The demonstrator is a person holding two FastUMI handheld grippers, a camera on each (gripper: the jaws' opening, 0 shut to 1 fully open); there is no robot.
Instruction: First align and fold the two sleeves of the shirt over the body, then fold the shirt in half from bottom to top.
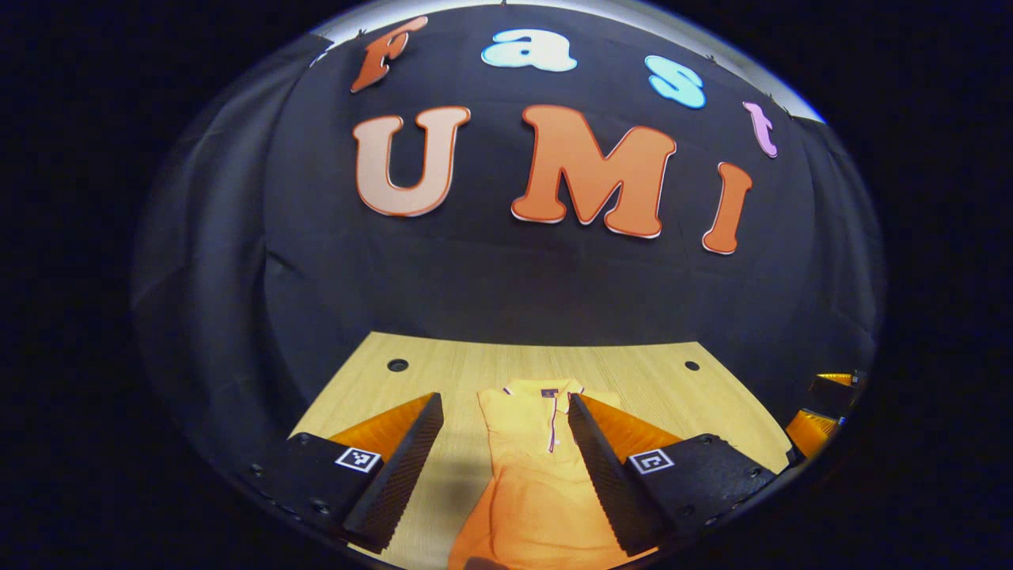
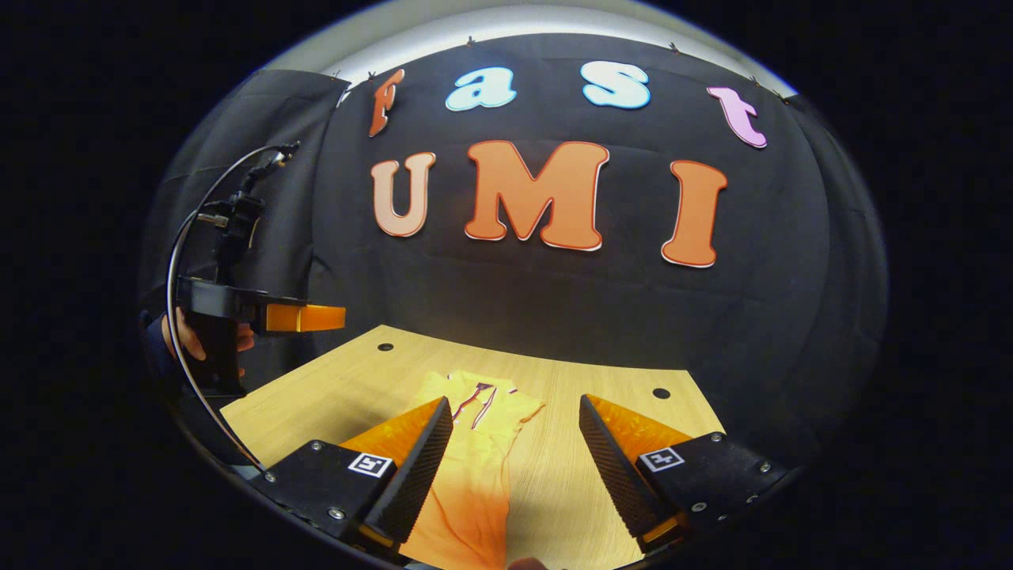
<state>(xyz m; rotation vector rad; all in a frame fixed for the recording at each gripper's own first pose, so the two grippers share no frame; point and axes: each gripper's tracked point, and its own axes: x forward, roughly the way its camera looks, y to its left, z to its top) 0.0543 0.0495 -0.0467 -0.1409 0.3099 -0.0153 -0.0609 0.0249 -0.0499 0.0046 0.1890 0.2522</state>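
I see an orange polo shirt (image 1: 530, 475) with dark-and-white collar and placket trim lying on a pale wood-grain table (image 1: 633, 372) against black cloth.

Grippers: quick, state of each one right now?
Left gripper: open, holding nothing, above the shirt.
Right gripper: open, holding nothing, above the table beside the shirt.

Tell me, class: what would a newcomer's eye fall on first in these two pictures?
First, the orange polo shirt lying flat on the wooden table, collar toward the booth's back wall. Next, the open fingers of the left tool framing it from above. In the right gripper view, a hand holds that tool above the table's left edge.
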